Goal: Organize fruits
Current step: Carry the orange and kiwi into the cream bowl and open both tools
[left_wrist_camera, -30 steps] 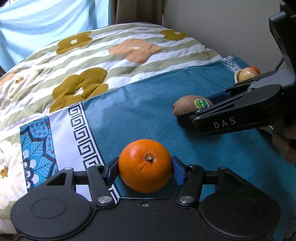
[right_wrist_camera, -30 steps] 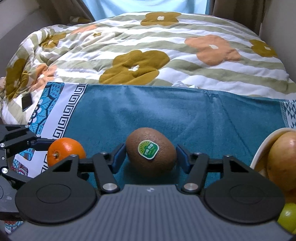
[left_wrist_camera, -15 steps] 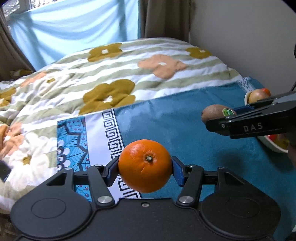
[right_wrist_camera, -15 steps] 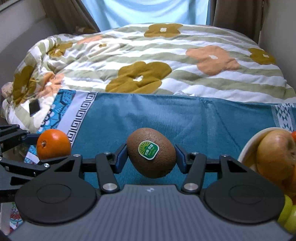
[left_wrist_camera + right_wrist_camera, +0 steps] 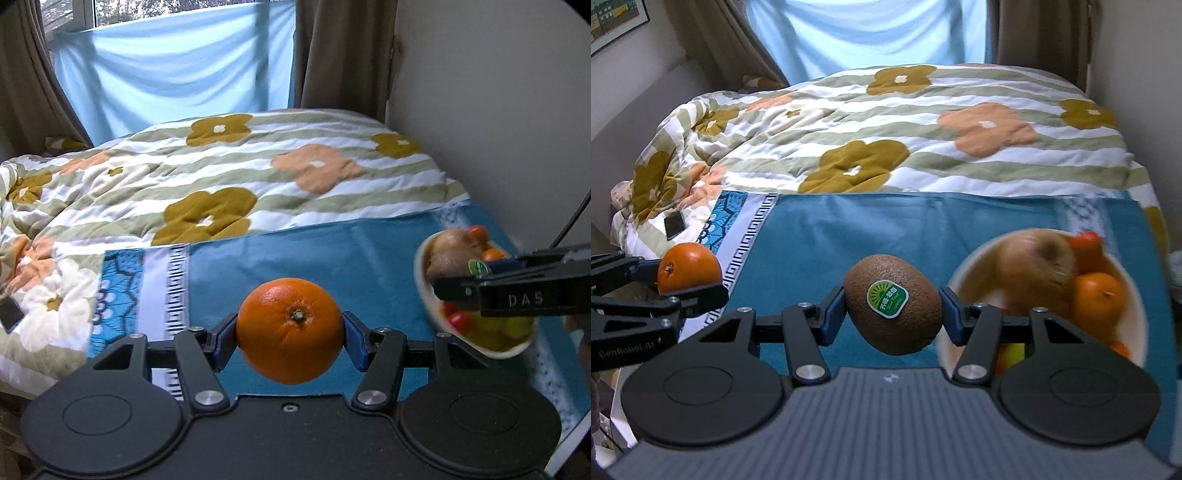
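Note:
My left gripper (image 5: 290, 334) is shut on an orange (image 5: 290, 330) and holds it above the teal cloth (image 5: 295, 254). The orange also shows at the left of the right wrist view (image 5: 689, 267). My right gripper (image 5: 893, 314) is shut on a brown kiwi (image 5: 893, 314) with a green sticker, held in the air just left of a white fruit bowl (image 5: 1137, 325). The bowl holds an apple (image 5: 1034, 258), small oranges and other fruit. In the left wrist view the bowl (image 5: 428, 295) sits at the right, with the right gripper (image 5: 517, 295) over it.
The teal cloth (image 5: 886, 229) lies on a bed with a flowered quilt (image 5: 886, 129). A phone (image 5: 674, 225) lies on the quilt at the left. A wall stands close on the right, curtains and a window at the back.
Both grippers have risen off the cloth with their fruits. The right gripper with the kiwi has moved toward the bowl, which now shows more fully.

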Tool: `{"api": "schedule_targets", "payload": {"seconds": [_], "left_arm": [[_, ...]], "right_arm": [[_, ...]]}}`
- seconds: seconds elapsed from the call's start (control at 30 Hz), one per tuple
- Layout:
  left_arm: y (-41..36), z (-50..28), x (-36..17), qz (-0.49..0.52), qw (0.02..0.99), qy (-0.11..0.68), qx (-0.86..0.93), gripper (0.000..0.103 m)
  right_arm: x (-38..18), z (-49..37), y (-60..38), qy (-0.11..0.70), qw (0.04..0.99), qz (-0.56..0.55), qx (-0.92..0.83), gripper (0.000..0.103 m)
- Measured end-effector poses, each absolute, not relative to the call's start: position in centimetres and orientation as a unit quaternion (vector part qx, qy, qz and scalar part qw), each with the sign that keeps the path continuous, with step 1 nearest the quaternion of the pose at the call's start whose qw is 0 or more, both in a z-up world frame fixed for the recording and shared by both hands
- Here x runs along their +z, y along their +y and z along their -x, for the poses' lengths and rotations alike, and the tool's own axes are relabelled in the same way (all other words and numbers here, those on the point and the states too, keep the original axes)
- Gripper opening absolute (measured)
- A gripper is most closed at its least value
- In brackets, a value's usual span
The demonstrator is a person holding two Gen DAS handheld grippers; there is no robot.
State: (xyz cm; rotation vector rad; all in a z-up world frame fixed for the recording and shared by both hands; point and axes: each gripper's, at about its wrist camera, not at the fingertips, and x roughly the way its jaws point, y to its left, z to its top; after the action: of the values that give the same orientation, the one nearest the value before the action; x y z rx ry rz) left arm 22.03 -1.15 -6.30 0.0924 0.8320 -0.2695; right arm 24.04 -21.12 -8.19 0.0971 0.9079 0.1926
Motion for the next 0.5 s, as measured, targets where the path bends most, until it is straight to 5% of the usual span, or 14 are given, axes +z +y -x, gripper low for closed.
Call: {"api": "schedule_targets", "payload": {"seconds": [0.5], "left_arm": [[-12.5, -22.6, -7.5, -0.040, 0.894, 0.405, -0.185, 0.063]], "right_arm": [[-7.7, -21.0, -33.1, 0.432, 0.899, -0.059, 0.035, 0.069]]}}
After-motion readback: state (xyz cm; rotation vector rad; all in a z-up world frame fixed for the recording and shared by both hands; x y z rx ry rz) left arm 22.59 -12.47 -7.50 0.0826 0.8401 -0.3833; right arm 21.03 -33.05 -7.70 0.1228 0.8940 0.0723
